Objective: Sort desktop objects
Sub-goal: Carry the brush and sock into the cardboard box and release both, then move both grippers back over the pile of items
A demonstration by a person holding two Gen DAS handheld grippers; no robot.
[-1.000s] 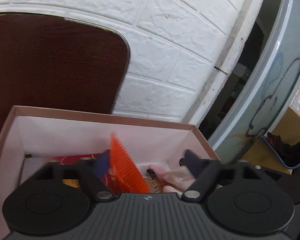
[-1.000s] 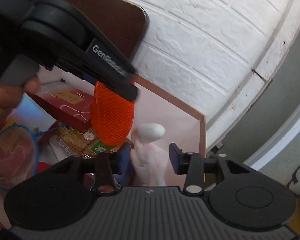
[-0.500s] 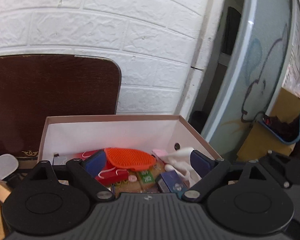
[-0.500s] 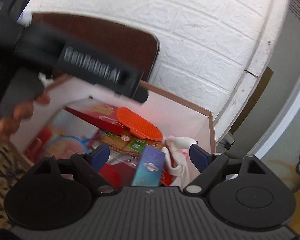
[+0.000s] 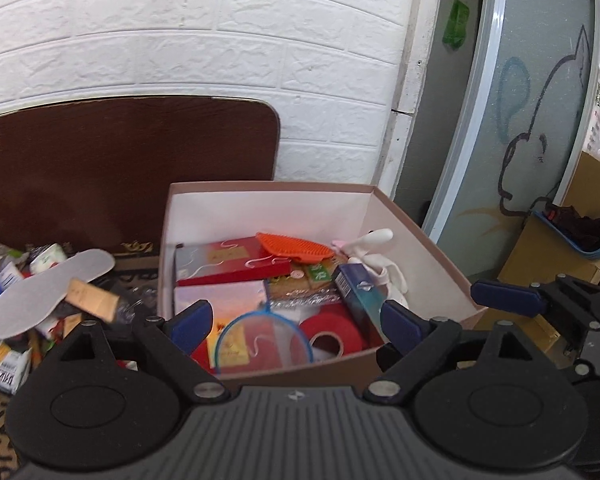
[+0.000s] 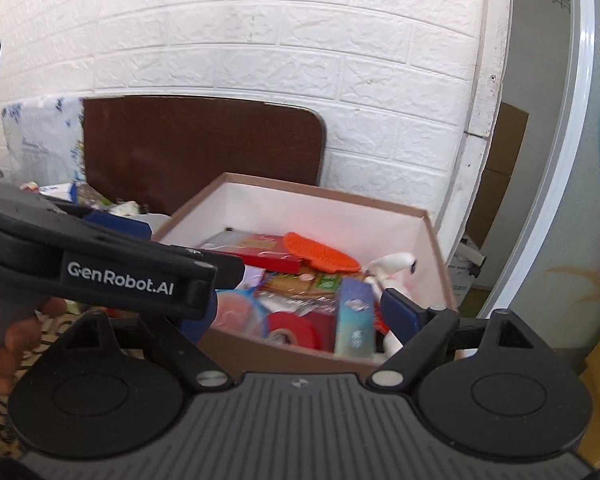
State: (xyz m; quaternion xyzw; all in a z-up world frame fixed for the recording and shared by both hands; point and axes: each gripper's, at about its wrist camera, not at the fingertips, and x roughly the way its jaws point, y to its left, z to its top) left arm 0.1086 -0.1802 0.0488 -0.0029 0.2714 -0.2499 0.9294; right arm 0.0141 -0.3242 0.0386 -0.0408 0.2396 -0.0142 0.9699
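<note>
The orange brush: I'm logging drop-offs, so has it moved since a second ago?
Yes. The orange brush went down from the left tool into the box and now lies flat on the red packet near the back wall.

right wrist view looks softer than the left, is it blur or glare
Blur, not glare: in the right wrist view the box contents smear, while the left claw lettering reads sharp. The left wrist view is crisper in the box; both bend the walls.

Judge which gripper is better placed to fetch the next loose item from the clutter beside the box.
Probably left. The left gripper is open and empty, with the clutter on its side of the box. The right gripper, also open, sits toward the box's far side.
</note>
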